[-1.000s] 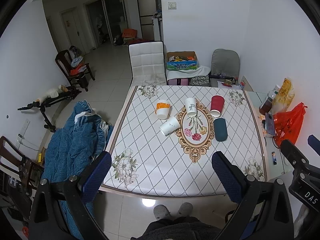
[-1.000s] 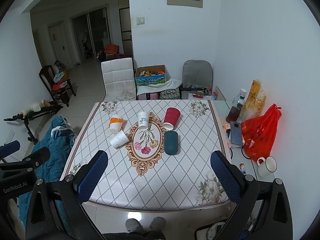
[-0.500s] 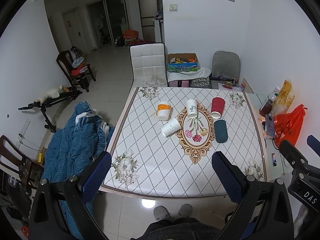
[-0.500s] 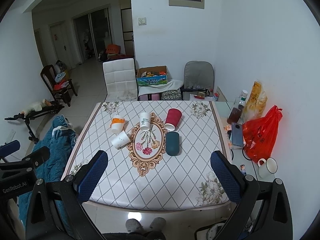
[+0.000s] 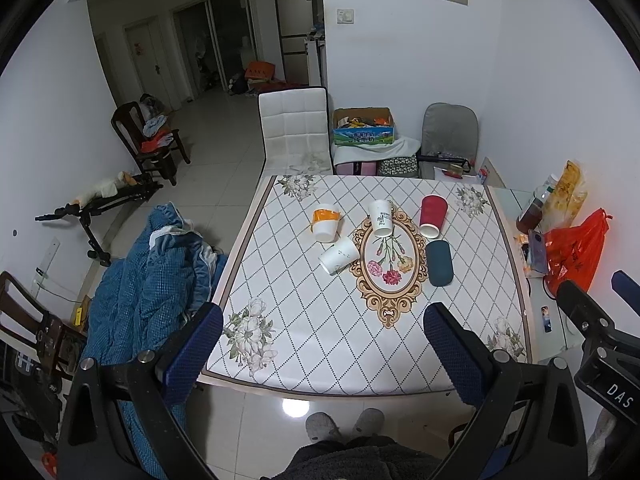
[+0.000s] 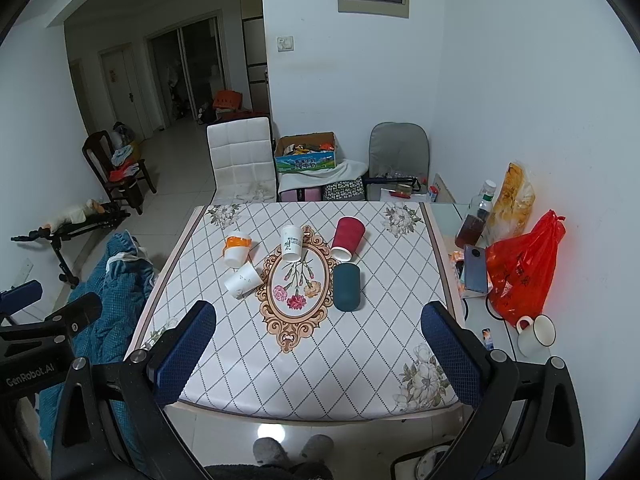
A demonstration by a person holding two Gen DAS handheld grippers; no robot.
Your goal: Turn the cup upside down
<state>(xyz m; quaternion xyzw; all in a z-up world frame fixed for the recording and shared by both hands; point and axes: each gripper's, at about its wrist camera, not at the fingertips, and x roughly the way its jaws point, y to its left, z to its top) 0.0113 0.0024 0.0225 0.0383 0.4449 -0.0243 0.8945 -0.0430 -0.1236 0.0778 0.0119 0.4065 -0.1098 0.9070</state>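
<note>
We hold both grippers back from the near edge of the table (image 5: 280, 376), well apart from everything on it. The left gripper (image 5: 322, 344) has its two blue-padded fingers spread wide with nothing between them, and the right gripper (image 6: 318, 350) stands the same way, spread and bare.

Five cups lie on their sides around the far half of the table. The orange-banded cup (image 5: 326, 222) is nearest the left edge, with a plain white cup (image 5: 339, 256) just beside it toward us. A printed white cup (image 5: 381, 218) rests on the top of the oval flower medallion (image 5: 390, 268), a red cup (image 5: 433, 216) lies to its right, and a dark teal cup (image 5: 439, 263) lies just beside the medallion's right rim. The white ones look like paper, tapered, with thin rolled rims; the teal one is rounded and matte.

The tablecloth is glossy, with a diamond grid and flower prints at the corners. A quilted blue blanket (image 5: 148, 288) is heaped against the table's left side. Beyond the far edge stand a white tufted chair (image 5: 294, 132), a cardboard box (image 5: 362, 128) and a grey cushioned chair (image 5: 450, 132). On the narrow ledge to the right we see a red plastic bag (image 6: 524, 268), a phone (image 6: 475, 269), a bottle of brown liquid (image 6: 474, 220) and a white enamel mug (image 6: 536, 334).
</note>
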